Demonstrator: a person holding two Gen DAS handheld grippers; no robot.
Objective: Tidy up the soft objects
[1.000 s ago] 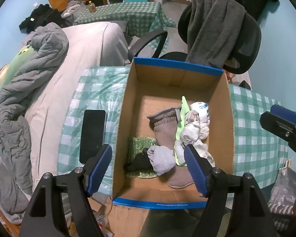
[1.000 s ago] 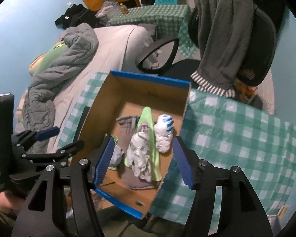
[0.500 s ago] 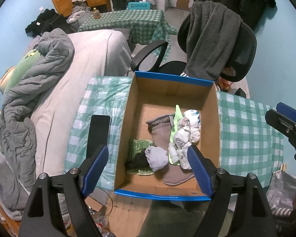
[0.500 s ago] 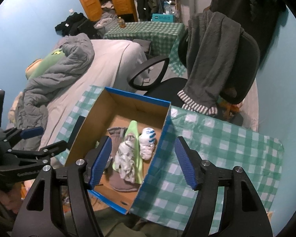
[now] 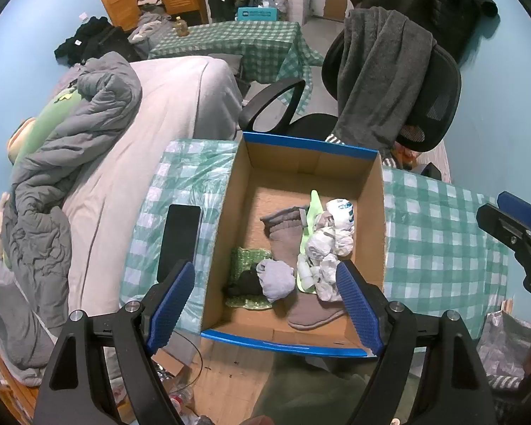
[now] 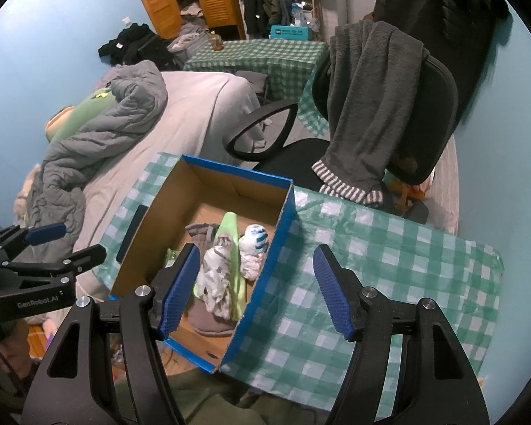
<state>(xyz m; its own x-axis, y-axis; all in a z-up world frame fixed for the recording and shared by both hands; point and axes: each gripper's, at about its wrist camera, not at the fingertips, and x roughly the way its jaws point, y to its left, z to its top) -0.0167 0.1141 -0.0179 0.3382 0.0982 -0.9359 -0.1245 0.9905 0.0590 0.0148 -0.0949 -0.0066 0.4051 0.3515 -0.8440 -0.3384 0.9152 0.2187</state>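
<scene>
both grippers have pulled up and back since a second ago, so the cardboard box point(image 5: 302, 177) looks smaller and more of the room shows around it. the left gripper point(image 5: 265, 304) hangs above the near blue-edged rim of the box with its fingers point(image 5: 171, 304) spread wide and nothing between them. the right gripper point(image 6: 255, 288) hangs over the right wall of the box, its ribbed blue fingers point(image 6: 331, 288) also wide apart and empty.

the box is open-topped, plain brown corrugated card inside, blue outside, and stands on a table point(image 5: 439, 244) under a green-and-white checked plastic cover that looks wrinkled and glossy. all the soft things lie inside it, toward the near right part of the floor: a long fuzzy grey-brown sock point(image 5: 288, 235), a balled light grey sock point(image 5: 276, 278) on top of a black piece point(image 5: 246, 283) and a green textured cloth point(image 5: 244, 260), a flat lime-green piece point(image 5: 313, 212), a crumpled white-and-grey patterned bundle point(image 5: 324, 251), and a rolled white sock with blue marks point(image 5: 341, 209). the far left part of the box floor is bare card.

a black phone point(image 5: 178, 237) lies flat on the table just left of the box.
</scene>
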